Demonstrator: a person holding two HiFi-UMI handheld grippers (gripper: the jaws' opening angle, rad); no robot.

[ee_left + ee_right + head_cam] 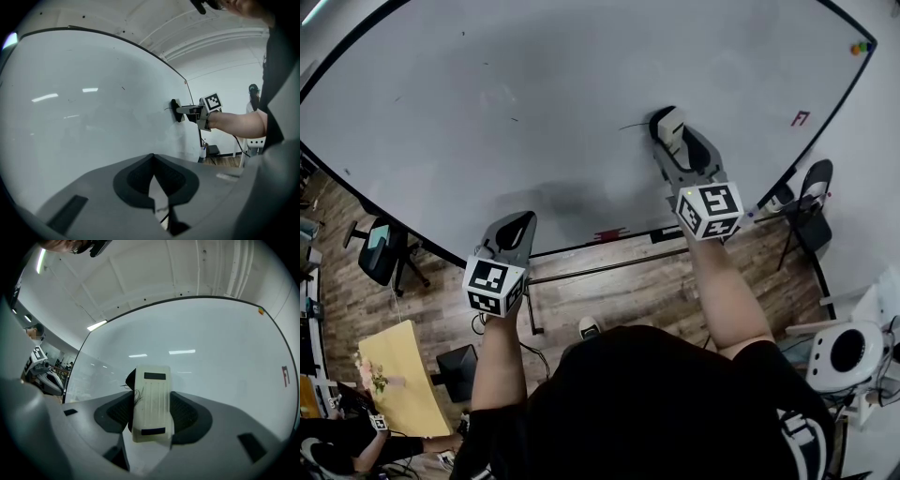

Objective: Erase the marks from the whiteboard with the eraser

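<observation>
Our right gripper (671,129) is clamped across the long sides of a pale plastic eraser (151,404), pressing its dark felt face against the whiteboard (506,94) beside a thin black stroke (633,125); we judge the eraser light and stiff-backed with a soft pad, best held mid-body as now. Our left gripper (514,234) hangs closed and empty near the board's lower frame (581,247). The board lies wide open to the left and above, while a red mark (800,118) sits near the right edge.

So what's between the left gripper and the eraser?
Only bare whiteboard, shown in the head view, lies between the left gripper and the eraser.
</observation>
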